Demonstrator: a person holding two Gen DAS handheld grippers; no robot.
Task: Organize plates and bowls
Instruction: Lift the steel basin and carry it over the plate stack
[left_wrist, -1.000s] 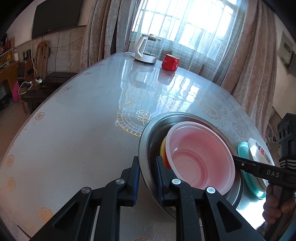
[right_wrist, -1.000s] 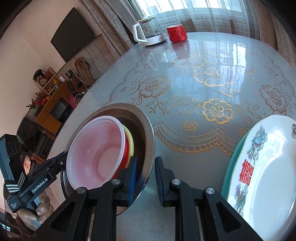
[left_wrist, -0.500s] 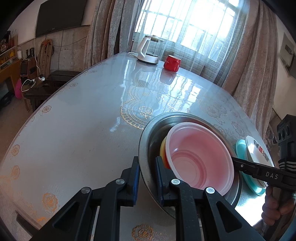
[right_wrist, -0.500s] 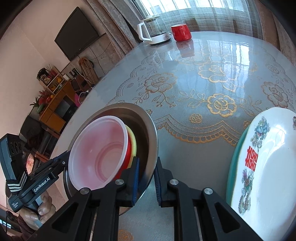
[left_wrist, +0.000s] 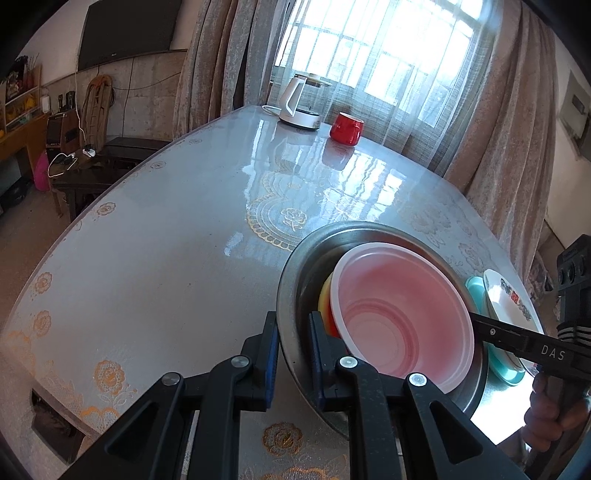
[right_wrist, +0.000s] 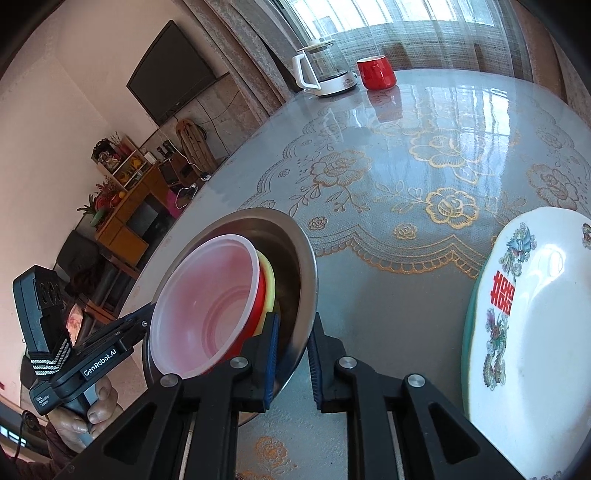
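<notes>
A steel basin (left_wrist: 295, 266) holds a nested stack: a translucent pinkish-white bowl (left_wrist: 399, 317) on top, a red bowl (right_wrist: 260, 295) under it and a yellow bowl (left_wrist: 324, 299) at the bottom. My left gripper (left_wrist: 291, 347) is shut on the basin's near rim. From the opposite side, my right gripper (right_wrist: 293, 343) is shut on the rim of the basin (right_wrist: 306, 258), and its fingers (left_wrist: 517, 339) show past the stack. The left gripper (right_wrist: 147, 314) appears at the far rim in the right wrist view, held by a hand (right_wrist: 99, 402). The basin looks tilted.
Just right of the basin, a white plate with a red character (right_wrist: 535, 332) lies on a teal plate (right_wrist: 467, 332). A white kettle (left_wrist: 299, 99) and a red mug (left_wrist: 345, 127) stand at the table's far end by the window. The lace-covered table (left_wrist: 166, 240) spreads left.
The right gripper's jaws have drawn closer on the basin rim. The left view has pulled back a little, showing more of the table's near edge. The basin stays clamped between both grippers.
</notes>
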